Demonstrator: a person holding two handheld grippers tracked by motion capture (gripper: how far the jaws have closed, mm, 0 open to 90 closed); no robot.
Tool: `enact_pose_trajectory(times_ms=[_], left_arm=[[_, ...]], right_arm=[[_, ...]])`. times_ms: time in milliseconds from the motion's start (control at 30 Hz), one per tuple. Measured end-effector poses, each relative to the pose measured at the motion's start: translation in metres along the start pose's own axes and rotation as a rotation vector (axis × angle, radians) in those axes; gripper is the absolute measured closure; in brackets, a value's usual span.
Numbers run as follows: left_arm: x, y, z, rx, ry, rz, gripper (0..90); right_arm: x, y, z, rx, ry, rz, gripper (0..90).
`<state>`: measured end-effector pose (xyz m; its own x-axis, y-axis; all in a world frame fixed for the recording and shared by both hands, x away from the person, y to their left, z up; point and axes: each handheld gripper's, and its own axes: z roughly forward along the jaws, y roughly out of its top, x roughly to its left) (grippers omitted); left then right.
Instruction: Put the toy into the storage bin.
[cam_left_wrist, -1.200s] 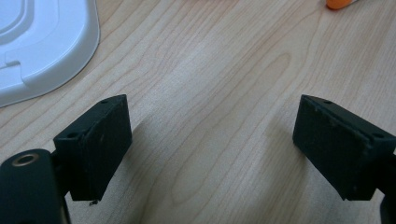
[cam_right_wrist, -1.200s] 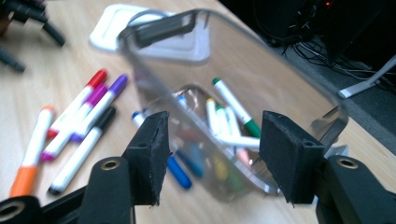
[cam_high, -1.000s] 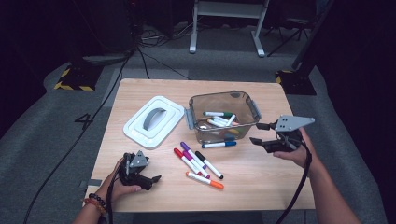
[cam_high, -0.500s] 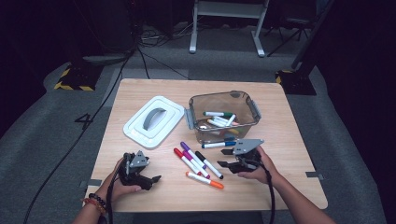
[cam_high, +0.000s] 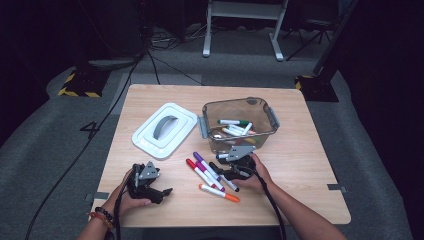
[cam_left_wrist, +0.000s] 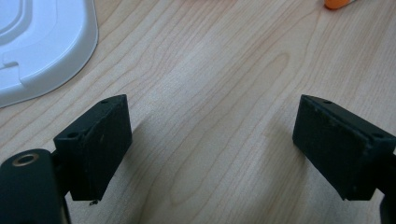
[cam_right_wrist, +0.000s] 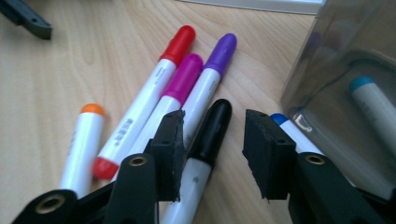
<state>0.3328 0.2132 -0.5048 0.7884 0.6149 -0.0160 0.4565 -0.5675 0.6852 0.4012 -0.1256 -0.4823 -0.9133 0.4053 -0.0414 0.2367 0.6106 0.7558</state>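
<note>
Lettering on red marker (cam_right_wrist: 140, 107), too blurred to read

You have six markers (cam_right_wrist: 140, 112) loose on the table (cam_high: 310, 165), one clear bin (cam_high: 240, 107) at twelve o'clock, and one white lid (cam_high: 165, 130) at ten.

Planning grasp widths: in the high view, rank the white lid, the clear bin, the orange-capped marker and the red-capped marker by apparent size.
1. Clear bin, though the white lid looks nearly as big.
2. White lid.
3. Red-capped marker and orange-capped marker: too alike to rank.
</note>
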Motion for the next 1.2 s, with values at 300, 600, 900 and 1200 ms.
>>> enact_pose_trajectory(times_ms=[300, 600, 900, 1200], left_arm=[[0.000, 0.000, 0.000, 0.000, 0.000, 0.001, 12.2], [0.000, 0.000, 0.000, 0.000, 0.000, 0.001, 12.2], [0.000, 0.000, 0.000, 0.000, 0.001, 0.000, 12.2], [0.000, 0.000, 0.000, 0.000, 0.000, 0.000, 12.2]], right_arm=[[-0.007, -0.006, 0.008, 0.064, -0.027, 0.021, 67.7], [-0.020, -0.017, -0.003, 0.094, -0.017, 0.023, 74.3], [-0.022, -0.016, -0.041, -0.004, 0.005, 0.010, 74.5], [-0.025, -0.012, -0.097, -0.153, -0.026, 0.019, 74.5]])
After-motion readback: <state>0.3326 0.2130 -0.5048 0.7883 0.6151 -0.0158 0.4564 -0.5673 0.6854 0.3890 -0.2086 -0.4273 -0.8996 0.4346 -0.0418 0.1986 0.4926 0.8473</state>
